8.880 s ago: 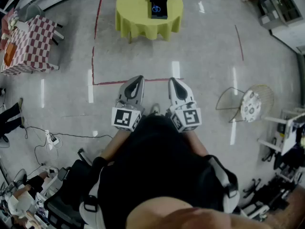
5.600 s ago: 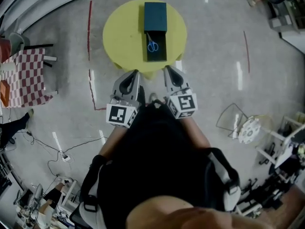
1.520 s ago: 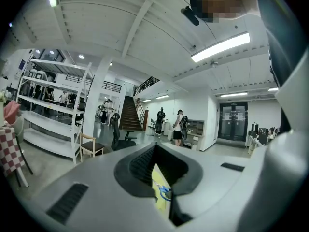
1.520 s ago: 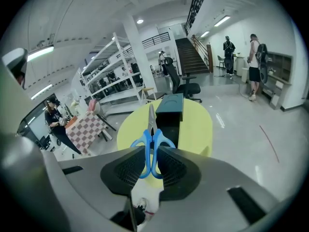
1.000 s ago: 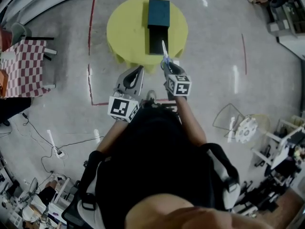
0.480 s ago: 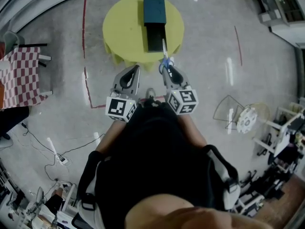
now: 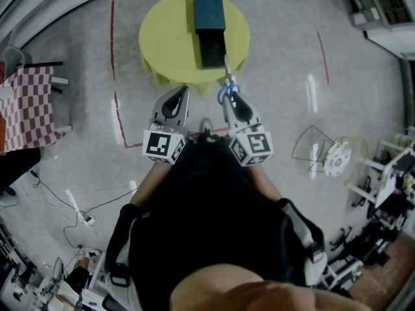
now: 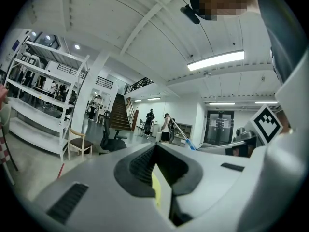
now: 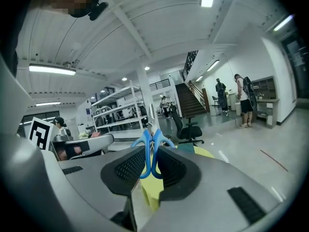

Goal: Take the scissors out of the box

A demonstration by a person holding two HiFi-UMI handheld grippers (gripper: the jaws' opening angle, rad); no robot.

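Right gripper [image 7: 231,101] has the blue-handled scissors [image 7: 226,83] clamped by the handles, clear of the box [image 7: 212,47]; left gripper [image 7: 174,103] is closed, empty.

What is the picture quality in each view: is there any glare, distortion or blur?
Head view: strong fisheye bending at the edges; lamp glare streaks on the floor. Left gripper view: dark round vignette, ceiling lamp overexposed. Right gripper view: scissors in the right claw sharp; picture corners dark.
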